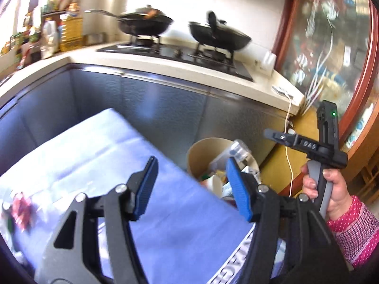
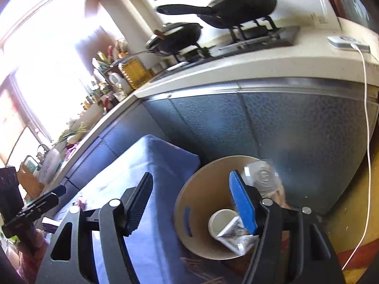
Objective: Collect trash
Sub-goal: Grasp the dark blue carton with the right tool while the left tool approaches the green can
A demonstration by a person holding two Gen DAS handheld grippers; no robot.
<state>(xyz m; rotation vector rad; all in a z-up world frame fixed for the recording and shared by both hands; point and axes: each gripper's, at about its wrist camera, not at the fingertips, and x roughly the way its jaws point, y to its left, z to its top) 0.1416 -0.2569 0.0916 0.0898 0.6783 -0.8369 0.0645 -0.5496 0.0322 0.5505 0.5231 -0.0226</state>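
A tan round trash bin point(image 1: 201, 151) point(image 2: 201, 182) stands on the floor beside a table covered with a blue cloth point(image 1: 132, 156) point(image 2: 146, 165). In it lie a clear plastic bottle point(image 1: 239, 150) point(image 2: 263, 177), a white paper cup point(image 2: 221, 221) and crumpled wrappers point(image 2: 236, 239). My left gripper point(image 1: 191, 187) is open and empty above the table's edge by the bin. My right gripper point(image 2: 191, 201) is open and empty over the bin; the left wrist view shows it held in a hand point(image 1: 331, 189). A red wrapper point(image 1: 21, 209) lies on the cloth at far left.
A kitchen counter point(image 1: 165, 64) with a gas hob and two black pans point(image 1: 146, 22) runs behind, grey cabinet fronts point(image 2: 284, 127) below. A white cable point(image 2: 368, 123) hangs from a charger on the counter. A wooden glass door point(image 1: 331, 47) stands right. Bottles crowd the counter's left end point(image 1: 68, 30).
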